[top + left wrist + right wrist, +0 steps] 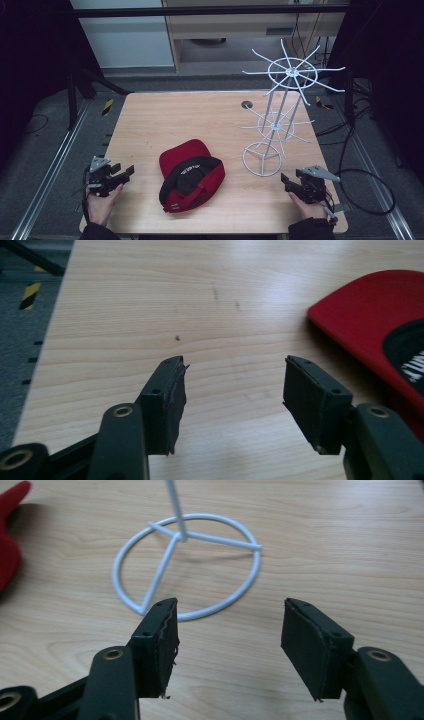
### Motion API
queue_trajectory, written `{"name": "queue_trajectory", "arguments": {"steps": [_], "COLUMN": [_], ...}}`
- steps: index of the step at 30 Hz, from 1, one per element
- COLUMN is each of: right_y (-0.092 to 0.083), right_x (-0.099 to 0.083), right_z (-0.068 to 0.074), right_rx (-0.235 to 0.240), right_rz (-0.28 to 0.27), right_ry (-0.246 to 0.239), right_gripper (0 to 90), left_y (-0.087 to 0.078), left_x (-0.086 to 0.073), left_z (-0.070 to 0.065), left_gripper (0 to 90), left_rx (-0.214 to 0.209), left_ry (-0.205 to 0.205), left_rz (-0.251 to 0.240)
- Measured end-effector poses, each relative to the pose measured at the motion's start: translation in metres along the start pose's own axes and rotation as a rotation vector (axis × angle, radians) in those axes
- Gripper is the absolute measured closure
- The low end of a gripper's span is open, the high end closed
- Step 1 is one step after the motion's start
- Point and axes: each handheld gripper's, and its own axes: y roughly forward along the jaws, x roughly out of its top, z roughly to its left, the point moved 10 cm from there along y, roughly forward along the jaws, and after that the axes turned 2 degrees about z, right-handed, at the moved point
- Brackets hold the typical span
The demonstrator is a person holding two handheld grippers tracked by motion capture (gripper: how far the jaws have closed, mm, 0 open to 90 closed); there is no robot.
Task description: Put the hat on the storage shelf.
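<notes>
Red cap (191,175) lies upside-down in the high view; left gripper (235,390) and right gripper (227,630) gape empty.

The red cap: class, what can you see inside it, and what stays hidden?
The red cap lies upside down on the table, showing a black lining with unreadable white lettering and its strap. The tabletop beneath it is covered.

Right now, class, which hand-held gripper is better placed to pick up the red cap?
Left hand-held gripper: open, pointing toward the red cap. The right faces the white wire rack.
</notes>
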Motion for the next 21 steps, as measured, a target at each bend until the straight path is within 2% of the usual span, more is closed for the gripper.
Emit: {"name": "queue_trajectory", "arguments": {"steps": [3,5,6,11,14,15,16,18,21], "right_y": [0.000,0.000,0.000,0.002,0.002,0.004,0.004,0.006,0.010], "right_x": [0.000,-0.001,-0.001,-0.002,0.001,0.003,0.003,0.006,0.012], "right_z": [0.008,0.019,0.019,0.042,0.062,0.073,0.073,0.085,0.101], "right_rx": [0.028,0.062,0.062,0.124,0.173,0.199,0.199,0.223,0.244], "right_rz": [0.009,0.019,0.019,0.030,0.043,0.044,0.044,0.047,0.048], "right_ry": [-0.001,-0.027,-0.027,-0.065,-0.076,-0.094,-0.094,-0.111,-0.138], "right_gripper": [43.2,43.2,43.2,46.3,48.5,50.2,50.2,51.3,51.9], "left_y": [-0.002,-0.004,-0.004,-0.005,-0.006,-0.006,-0.006,-0.006,-0.005], "left_x": [-0.001,-0.002,-0.002,-0.004,-0.005,-0.006,-0.006,-0.008,-0.010], "left_z": [-0.009,-0.023,-0.023,-0.046,-0.061,-0.064,-0.069,-0.079,-0.090], "left_gripper": [44.2,45.5,46.2,48.6,49.9,51.7,51.7,53.5,55.0], "left_rx": [-0.024,-0.055,-0.055,-0.110,-0.140,-0.150,-0.165,-0.188,-0.200], "left_ry": [0.010,0.023,0.023,0.062,0.089,0.092,0.091,0.103,0.132], "left_rz": [0.005,0.006,0.006,0.015,0.025,0.028,0.032,0.043,0.056]}}
